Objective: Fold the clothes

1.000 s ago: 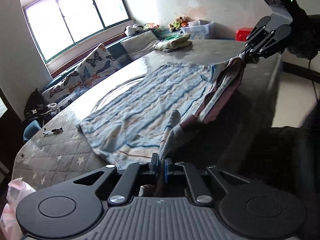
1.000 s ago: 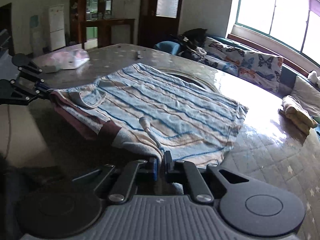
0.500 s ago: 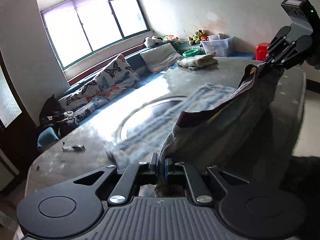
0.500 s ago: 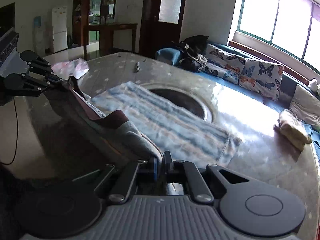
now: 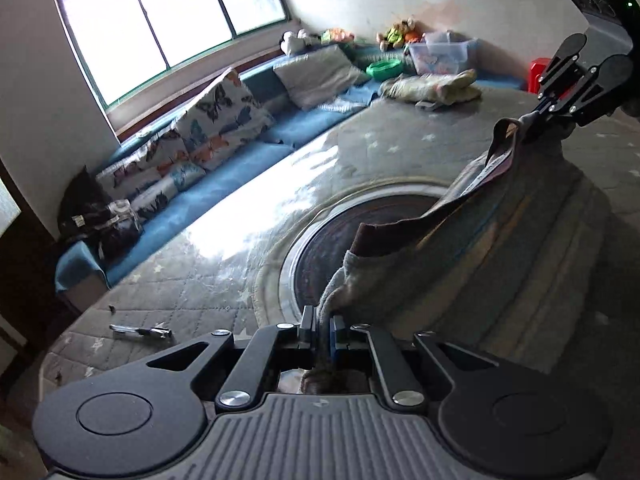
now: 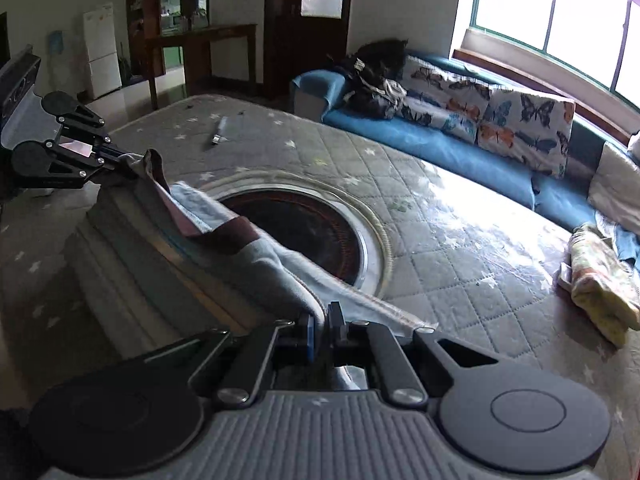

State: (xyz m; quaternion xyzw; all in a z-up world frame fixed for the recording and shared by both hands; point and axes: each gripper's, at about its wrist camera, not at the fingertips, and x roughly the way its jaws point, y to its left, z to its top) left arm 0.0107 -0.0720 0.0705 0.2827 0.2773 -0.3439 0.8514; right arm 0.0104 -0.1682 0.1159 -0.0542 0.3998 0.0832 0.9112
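A striped blue-and-grey shirt (image 5: pixel 480 264) with a maroon collar hangs lifted above the quilted table (image 5: pixel 192 280), stretched between both grippers. My left gripper (image 5: pixel 323 322) is shut on one shoulder of it at the near edge. My right gripper (image 5: pixel 538 114) shows at the upper right, shut on the other shoulder. In the right wrist view the shirt (image 6: pixel 168 256) drapes down to the left, my right gripper (image 6: pixel 320 326) pinches its edge, and my left gripper (image 6: pixel 114 156) holds the far end.
A round dark inset (image 5: pixel 360 224) sits in the table's middle. A pen (image 5: pixel 140 332) lies near the left edge. A folded yellowish garment (image 6: pixel 600 280) rests at the far side. A blue bench with butterfly cushions (image 6: pixel 500 116) runs under the window.
Both grippers have raised the shirt off the table; it lay spread flat a second ago and now hangs folded over, uncovering the round inset.
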